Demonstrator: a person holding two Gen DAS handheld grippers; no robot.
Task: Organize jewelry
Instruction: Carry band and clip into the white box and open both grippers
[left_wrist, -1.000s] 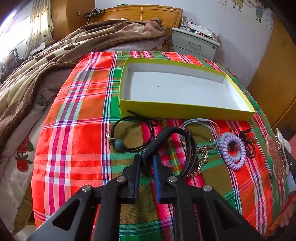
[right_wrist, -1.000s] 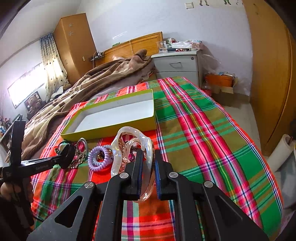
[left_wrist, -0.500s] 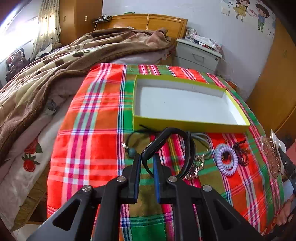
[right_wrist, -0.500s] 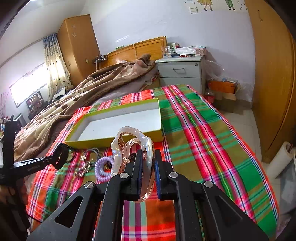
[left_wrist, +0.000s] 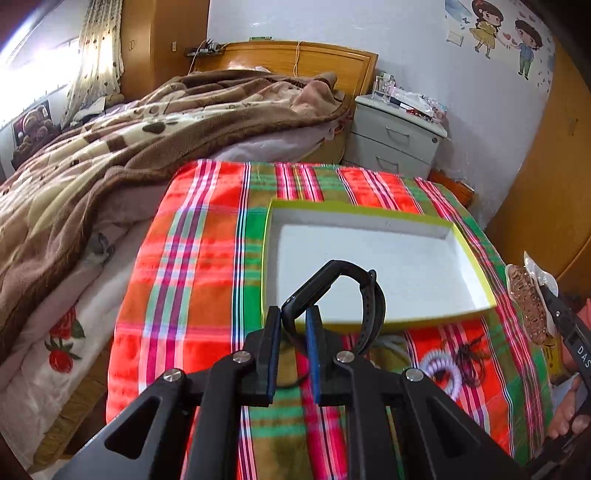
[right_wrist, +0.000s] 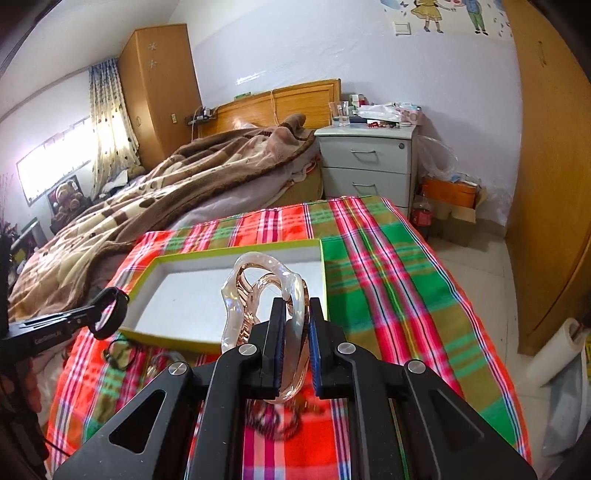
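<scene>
My left gripper (left_wrist: 293, 317) is shut on a black watch band (left_wrist: 369, 295) and holds it in the air above the near edge of the yellow-green box (left_wrist: 469, 243), whose white inside is bare. My right gripper (right_wrist: 297, 314) is shut on a clear pink hair claw clip (right_wrist: 255, 280), held above the plaid cloth in front of the same box (right_wrist: 147, 269). The clip also shows in the left wrist view (left_wrist: 524, 299), and the band in the right wrist view (right_wrist: 110, 314).
On the plaid cloth (left_wrist: 192, 266) near the box lie a lilac spiral hair tie (left_wrist: 443, 369), a dark bead string (left_wrist: 472, 360) and a black cord necklace (right_wrist: 118, 354). A bed with a brown blanket (left_wrist: 110, 147) is at the left, a grey nightstand (right_wrist: 369, 166) behind.
Both grippers have risen and moved toward the box with their items held. The band now hangs over the box's near edge; the remaining jewelry lies lower in both views.
</scene>
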